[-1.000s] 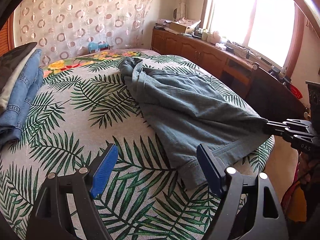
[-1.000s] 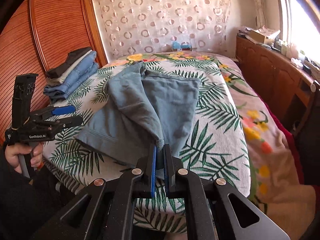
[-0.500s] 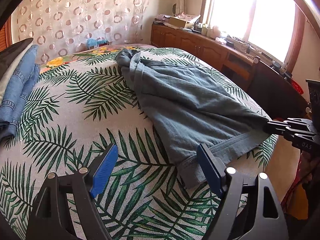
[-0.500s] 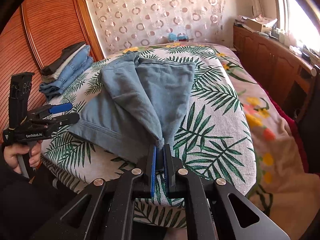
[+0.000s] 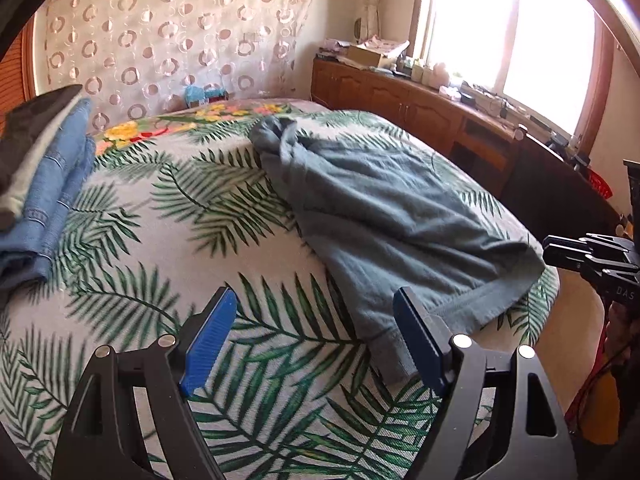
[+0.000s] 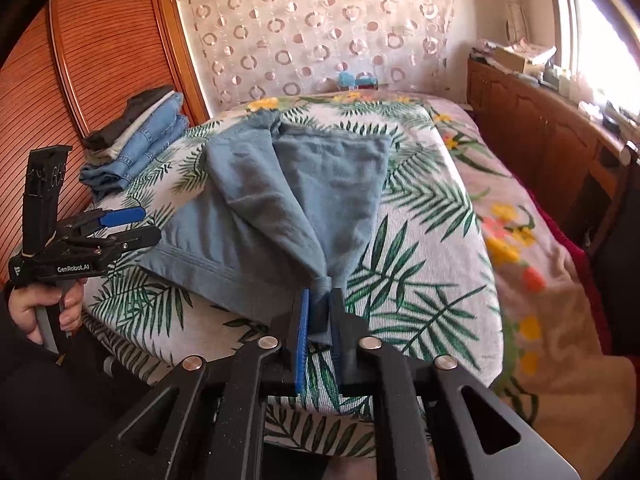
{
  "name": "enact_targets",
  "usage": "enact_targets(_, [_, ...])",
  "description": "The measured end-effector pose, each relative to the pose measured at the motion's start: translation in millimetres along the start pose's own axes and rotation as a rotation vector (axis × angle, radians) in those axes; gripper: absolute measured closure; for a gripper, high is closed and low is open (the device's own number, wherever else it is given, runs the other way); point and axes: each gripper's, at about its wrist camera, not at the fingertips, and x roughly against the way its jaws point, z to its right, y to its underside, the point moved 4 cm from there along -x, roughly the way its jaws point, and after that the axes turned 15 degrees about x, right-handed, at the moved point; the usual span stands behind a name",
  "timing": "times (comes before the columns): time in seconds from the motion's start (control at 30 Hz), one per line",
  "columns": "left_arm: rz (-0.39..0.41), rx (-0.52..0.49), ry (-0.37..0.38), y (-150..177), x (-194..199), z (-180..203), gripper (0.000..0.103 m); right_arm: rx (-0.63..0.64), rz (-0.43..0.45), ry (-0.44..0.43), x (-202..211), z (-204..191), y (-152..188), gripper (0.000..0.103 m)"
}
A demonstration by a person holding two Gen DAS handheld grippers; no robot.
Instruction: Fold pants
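Grey-blue pants (image 5: 384,216) lie crumpled across the leaf-print bed (image 5: 168,248); they also show in the right wrist view (image 6: 296,184). My right gripper (image 6: 320,320) is shut on a bunched corner of the pants near the bed's front edge; it also shows at the right edge of the left wrist view (image 5: 560,250). My left gripper (image 5: 316,340) is open and empty, low over the bed, its right finger beside the pants' hem. It also shows in the right wrist view (image 6: 132,226), held in a hand.
A stack of folded jeans and dark clothes (image 5: 36,184) sits at the bed's left side, also in the right wrist view (image 6: 136,136). A wooden cabinet (image 5: 432,120) runs along the right under the window. A wooden wardrobe (image 6: 80,60) stands left.
My right gripper has pulled the pants corner slightly toward the bed's front edge. My left gripper stays open and has shifted a little over the bed.
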Motion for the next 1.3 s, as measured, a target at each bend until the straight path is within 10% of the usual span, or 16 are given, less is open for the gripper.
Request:
enact_targets(0.53, [0.06, 0.017, -0.064, -55, 1, -36, 0.022, 0.123, 0.079, -0.03, -38, -20, -82, 0.056])
enact_targets(1.17, [0.043, 0.012, -0.082, -87, -24, -74, 0.022, 0.274, -0.068, -0.191, -166, -54, -142, 0.056])
enact_targets(1.3, [0.035, 0.006, -0.074, -89, -28, -72, 0.022, 0.275, -0.071, -0.207, -181, -51, -148, 0.096])
